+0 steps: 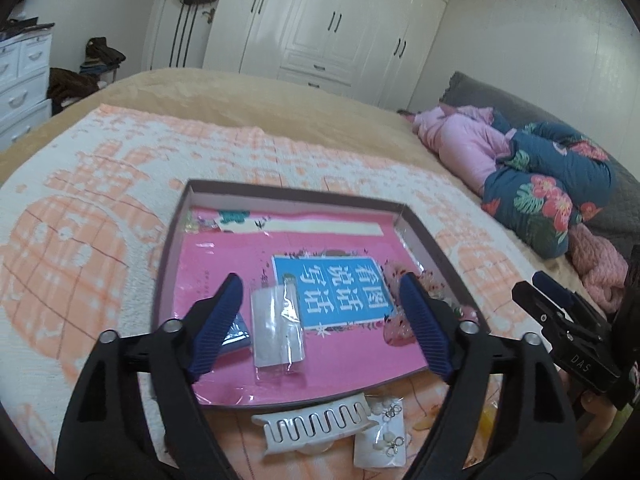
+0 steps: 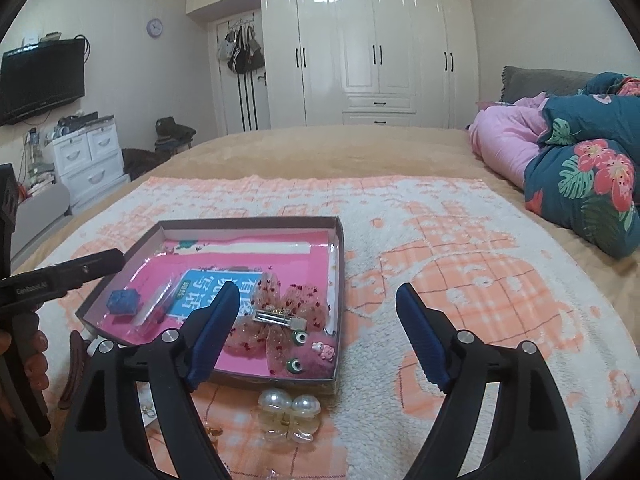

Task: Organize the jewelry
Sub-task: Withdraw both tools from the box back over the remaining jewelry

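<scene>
Bed [image 2: 320, 148] with tan cover, bearing a white-and-orange patterned blanket [image 2: 460, 248] across the near half; a pile of pink and dark floral bedding [image 2: 580, 168] along the right edge, well clear of the work area. On the blanket, a shallow brown-walled tray [image 2: 339, 264] lined with a pink booklet [image 1: 352, 240] carrying a blue title panel. In the tray: a sheer pink butterfly hair clip [image 2: 280, 312] with metal bar at the right side, touching a plush pink piece with two green eye beads [image 2: 316, 354] at the near right corner; a clear plastic packet [image 1: 276, 328] near the middle; a small blue square item [image 2: 123, 301] at the left, just beside the packet. Outside the tray, against its near wall: a white wavy comb clip [image 1: 316, 424]; a card of small rings and pale studs [image 1: 384, 436], possibly earrings, detail too fine to confirm; a clear claw clip with pearl beads [image 2: 288, 412]. Left gripper [image 1: 320, 300] over the near part of the tray, jaws spread wide, nothing between them but the packet lying below. Right gripper [image 2: 320, 312] over the tray's right wall and blanket, jaws likewise wide and empty
</scene>
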`<state>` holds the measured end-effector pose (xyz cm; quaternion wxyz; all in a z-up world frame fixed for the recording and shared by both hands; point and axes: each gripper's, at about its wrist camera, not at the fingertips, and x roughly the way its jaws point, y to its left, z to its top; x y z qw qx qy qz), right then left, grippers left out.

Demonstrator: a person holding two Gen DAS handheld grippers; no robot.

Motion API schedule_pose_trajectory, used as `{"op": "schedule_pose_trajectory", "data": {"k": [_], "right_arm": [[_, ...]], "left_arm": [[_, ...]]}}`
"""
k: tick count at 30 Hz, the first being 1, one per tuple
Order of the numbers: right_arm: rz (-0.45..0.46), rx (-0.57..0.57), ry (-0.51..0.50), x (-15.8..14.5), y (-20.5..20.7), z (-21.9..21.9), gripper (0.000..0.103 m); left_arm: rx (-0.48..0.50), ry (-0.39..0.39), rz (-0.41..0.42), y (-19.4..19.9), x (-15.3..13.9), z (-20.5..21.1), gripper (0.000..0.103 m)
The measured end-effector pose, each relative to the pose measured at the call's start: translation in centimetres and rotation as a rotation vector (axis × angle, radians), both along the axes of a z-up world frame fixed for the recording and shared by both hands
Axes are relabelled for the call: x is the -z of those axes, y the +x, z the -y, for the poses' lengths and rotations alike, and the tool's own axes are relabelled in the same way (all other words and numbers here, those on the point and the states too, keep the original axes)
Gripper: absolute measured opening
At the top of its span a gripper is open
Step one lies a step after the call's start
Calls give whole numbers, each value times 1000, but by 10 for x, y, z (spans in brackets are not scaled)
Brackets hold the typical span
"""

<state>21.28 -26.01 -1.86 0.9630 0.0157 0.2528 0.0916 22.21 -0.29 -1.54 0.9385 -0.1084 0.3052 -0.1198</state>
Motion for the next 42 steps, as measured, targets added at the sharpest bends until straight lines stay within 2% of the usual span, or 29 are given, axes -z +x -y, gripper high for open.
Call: {"op": "schedule_pose_trajectory", "data": {"k": [8, 24, 35, 42], "right_arm": [[46, 12, 4, -12, -16, 5, 81], [81, 9, 13, -20, -49, 5, 86], [43, -14, 22, -12, -69, 1, 86], [6, -50, 12, -2, -84, -9, 86]], "left_arm": [[-35, -31, 64, -20, -18, -13, 90], [-77, -54, 103, -48, -29, -29, 91], [-58, -67, 130, -68, -32, -28, 91], [-35, -38, 120, -80, -25, -24, 91]]}}
